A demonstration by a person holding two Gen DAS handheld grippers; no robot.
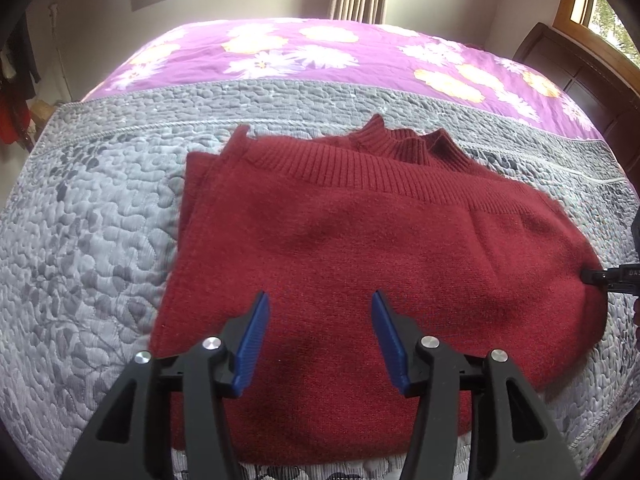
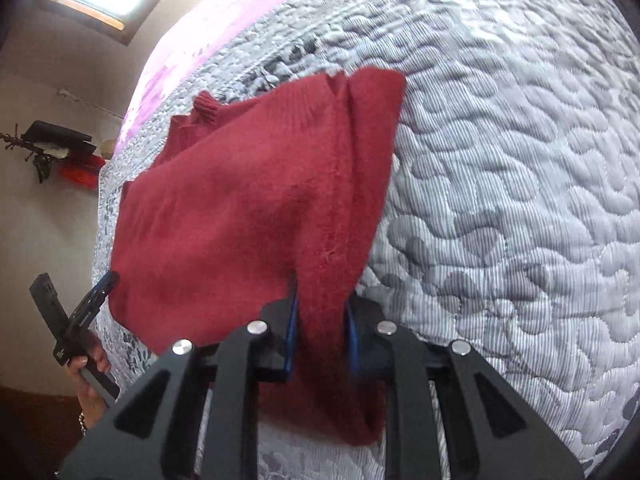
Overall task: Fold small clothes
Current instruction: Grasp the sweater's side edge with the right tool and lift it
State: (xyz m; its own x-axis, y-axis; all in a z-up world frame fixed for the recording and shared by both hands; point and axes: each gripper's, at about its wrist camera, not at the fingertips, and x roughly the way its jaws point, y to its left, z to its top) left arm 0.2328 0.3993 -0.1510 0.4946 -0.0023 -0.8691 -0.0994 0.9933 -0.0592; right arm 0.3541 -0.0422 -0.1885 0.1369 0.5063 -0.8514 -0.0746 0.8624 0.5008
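Note:
A dark red knitted sweater (image 1: 360, 232) lies folded on a grey quilted bedspread (image 1: 100, 208), its ribbed collar toward the far side. My left gripper (image 1: 319, 296) hovers open over the sweater's near part, nothing between its blue pads. At the sweater's right edge the tip of my right gripper (image 1: 596, 276) meets the cloth. In the right wrist view my right gripper (image 2: 320, 292) is shut on a bunched fold of the sweater (image 2: 240, 208), which hangs down between the jaws. A hand (image 2: 90, 364) holds the left gripper (image 2: 102, 286) at the far side of the sweater.
A purple floral sheet (image 1: 320, 52) covers the far half of the bed. A dark wooden headboard (image 1: 580, 76) stands at the right. Clothes hang (image 1: 16, 92) by the left wall. Grey quilt (image 2: 500, 160) spreads wide to the sweater's sides.

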